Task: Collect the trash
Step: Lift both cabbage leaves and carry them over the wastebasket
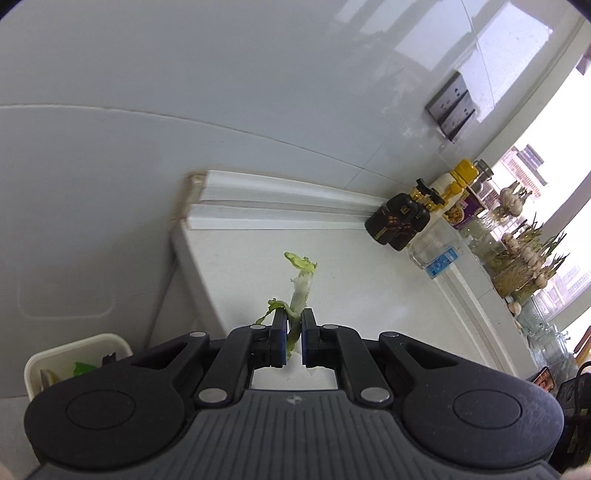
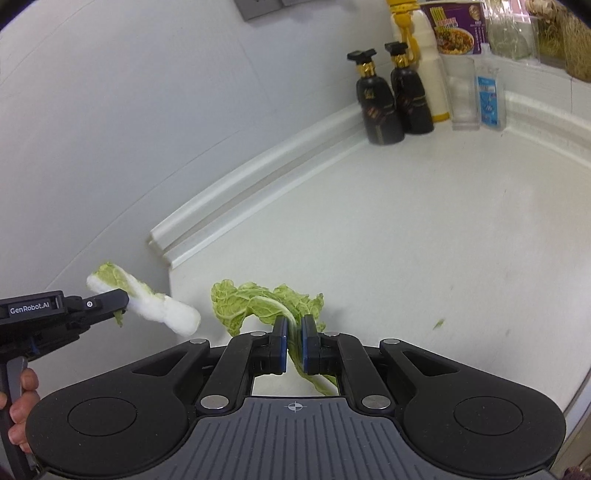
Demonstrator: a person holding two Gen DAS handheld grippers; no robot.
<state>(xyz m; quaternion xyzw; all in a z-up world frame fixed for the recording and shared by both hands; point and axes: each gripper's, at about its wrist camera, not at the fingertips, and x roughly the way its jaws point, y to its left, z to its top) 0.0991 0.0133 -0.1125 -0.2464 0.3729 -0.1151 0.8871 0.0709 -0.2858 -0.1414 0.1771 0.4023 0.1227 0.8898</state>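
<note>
Left tongs [image 1: 294, 334] clenched on a cabbage stalk piece [image 1: 301, 291], white rib with pale green frill at the far end, held in the air above the white bench [image 1: 369, 280] near its left end. In the right wrist view the same left tongs [image 2: 123, 301] come in from the left edge, and the cabbage stalk piece [image 2: 162, 308] sticks out both sides of the jaws, off the bench surface; a hand [image 2: 20, 402] grips the handle below. Right tongs [image 2: 294, 338] clenched on a green cabbage leaf [image 2: 258, 302], its crinkled blade spreading ahead and left of the jaws and its stem trailing back between them. A small green scrap [image 2: 438, 324] lies on the bench to the right. A cream trash bin [image 1: 74, 354] sits low beside the bench end, with green bits inside. Two dark bottles [image 2: 393, 99] stand at the back corner against the wall, with a yellow-capped bottle [image 2: 424, 55] and a noodle cup [image 2: 456, 27] behind.
</note>
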